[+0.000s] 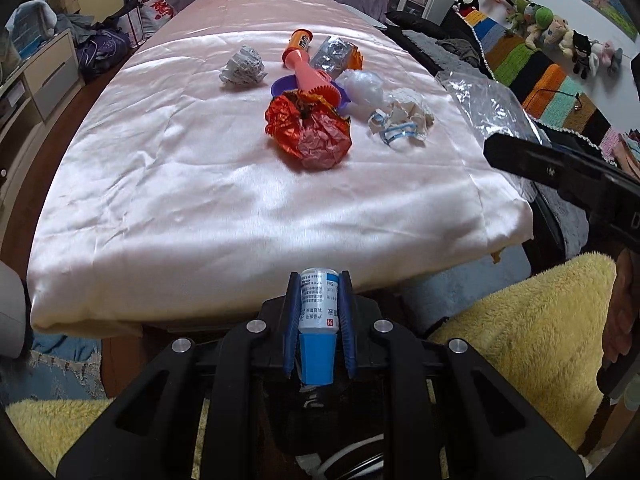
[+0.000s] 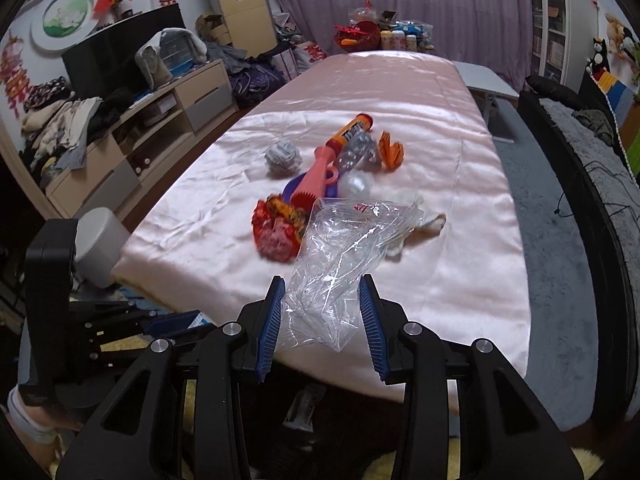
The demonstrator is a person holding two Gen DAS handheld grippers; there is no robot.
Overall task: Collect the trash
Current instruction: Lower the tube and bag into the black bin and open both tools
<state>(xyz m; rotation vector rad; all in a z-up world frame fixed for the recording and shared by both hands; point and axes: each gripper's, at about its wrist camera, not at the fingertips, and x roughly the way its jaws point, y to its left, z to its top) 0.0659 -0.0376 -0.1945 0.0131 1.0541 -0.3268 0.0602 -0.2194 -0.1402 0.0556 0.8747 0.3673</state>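
My left gripper is shut on a small white bottle with a blue cap, held just off the near edge of the pink bed. My right gripper is shut on a crumpled clear plastic bag, which hangs above the bed's near right part. Trash lies mid-bed: a red foil wrapper, a paper ball, a pink tube on a purple dish, silver packaging, a clear plastic wad and torn white paper.
A white cylindrical bin stands on the floor at the bed's near left corner. A low cabinet piled with clothes runs along the left. A dark sofa with a striped blanket flanks the right. Yellow fleece lies below.
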